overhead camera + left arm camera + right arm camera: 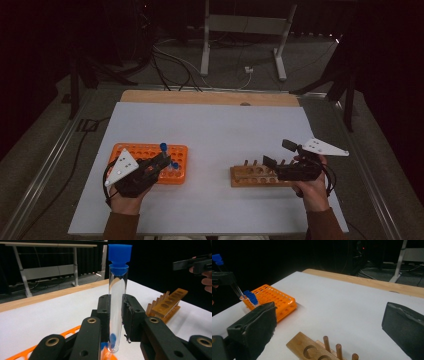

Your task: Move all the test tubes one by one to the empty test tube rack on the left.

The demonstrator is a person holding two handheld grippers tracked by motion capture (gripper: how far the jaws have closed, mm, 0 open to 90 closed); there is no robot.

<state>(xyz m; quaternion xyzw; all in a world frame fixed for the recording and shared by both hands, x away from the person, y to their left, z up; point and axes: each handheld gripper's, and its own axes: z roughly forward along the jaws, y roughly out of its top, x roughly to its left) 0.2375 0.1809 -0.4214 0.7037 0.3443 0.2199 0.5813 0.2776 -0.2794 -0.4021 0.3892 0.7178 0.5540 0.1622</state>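
A clear test tube (117, 302) with a blue cap stands upright between the black jaws of my left gripper (117, 315), which is shut on it. In the high view this left gripper (161, 161) holds the tube (163, 148) just above the right end of the orange tube rack (145, 151). One or more blue-capped tubes (252, 298) stand in that rack (275, 300). My right gripper (279, 153) hovers open over the wooden rack (252, 176) with nothing between its jaws. In the right gripper view its pads (258, 325) stand wide apart above the wooden rack (312, 347).
The racks sit on a white sheet (215, 130) over a wooden table whose far edge (210, 97) shows bare. Beyond it are floor cables and a metal stand (245, 30). The sheet between the two racks is free.
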